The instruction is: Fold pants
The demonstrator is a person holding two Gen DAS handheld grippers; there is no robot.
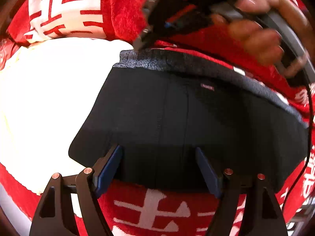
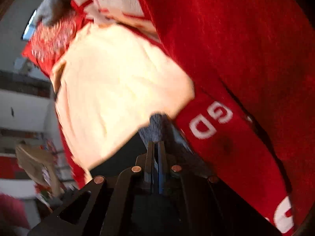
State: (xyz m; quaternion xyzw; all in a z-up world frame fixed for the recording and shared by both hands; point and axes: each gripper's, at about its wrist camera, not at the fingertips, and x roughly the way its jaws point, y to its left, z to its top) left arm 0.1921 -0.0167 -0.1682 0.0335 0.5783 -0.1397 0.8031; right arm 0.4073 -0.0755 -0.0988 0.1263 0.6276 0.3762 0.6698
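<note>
Black pants [image 1: 177, 118] with a grey knit waistband [image 1: 149, 61] and a small label lie spread on a red blanket. My left gripper [image 1: 159, 155] is open, its blue pads over the near edge of the pants with nothing between them. My right gripper [image 1: 140, 42] comes in from the top, held by a hand, and pinches the waistband's left corner. In the right wrist view the right gripper [image 2: 156, 143] is shut on the grey waistband [image 2: 156, 123], with black pants fabric [image 2: 122, 157] hanging beside it.
The red blanket [image 1: 126, 9] with white characters covers the surface. A bright white cloth [image 1: 49, 98] lies left of the pants and shows in the right wrist view [image 2: 118, 90]. A black cable [image 1: 310, 137] runs down the right. Room clutter [image 2: 35, 161] stands at the far left.
</note>
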